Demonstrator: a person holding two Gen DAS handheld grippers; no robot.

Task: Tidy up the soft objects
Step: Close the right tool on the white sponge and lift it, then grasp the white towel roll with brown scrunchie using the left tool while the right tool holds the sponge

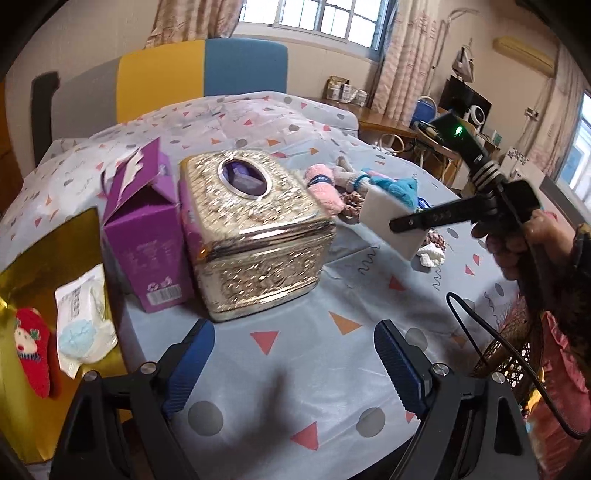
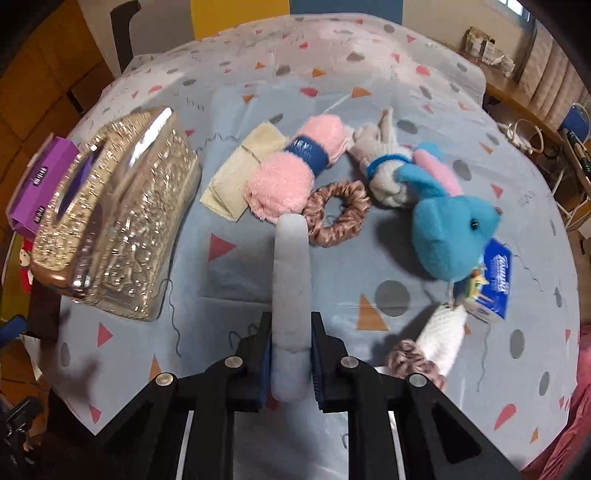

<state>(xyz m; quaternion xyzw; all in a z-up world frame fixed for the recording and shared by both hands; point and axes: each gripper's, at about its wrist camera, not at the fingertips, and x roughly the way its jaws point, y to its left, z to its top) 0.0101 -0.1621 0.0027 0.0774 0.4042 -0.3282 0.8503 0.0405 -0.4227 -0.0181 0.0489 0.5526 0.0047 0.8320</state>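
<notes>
The right hand-held gripper [image 2: 291,354] is clamped on a white sponge [image 2: 291,280], its length pointing toward 12 o'clock above the worktop [image 2: 369,85]; the left hand-held gripper [image 1: 291,365] gapes empty, the gold box [image 1: 44,254] at its 9 o'clock.

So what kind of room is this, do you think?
Most likely a lived-in home room: a table under a patterned cloth, curtained windows, and a cluttered wooden desk along the wall.
</notes>
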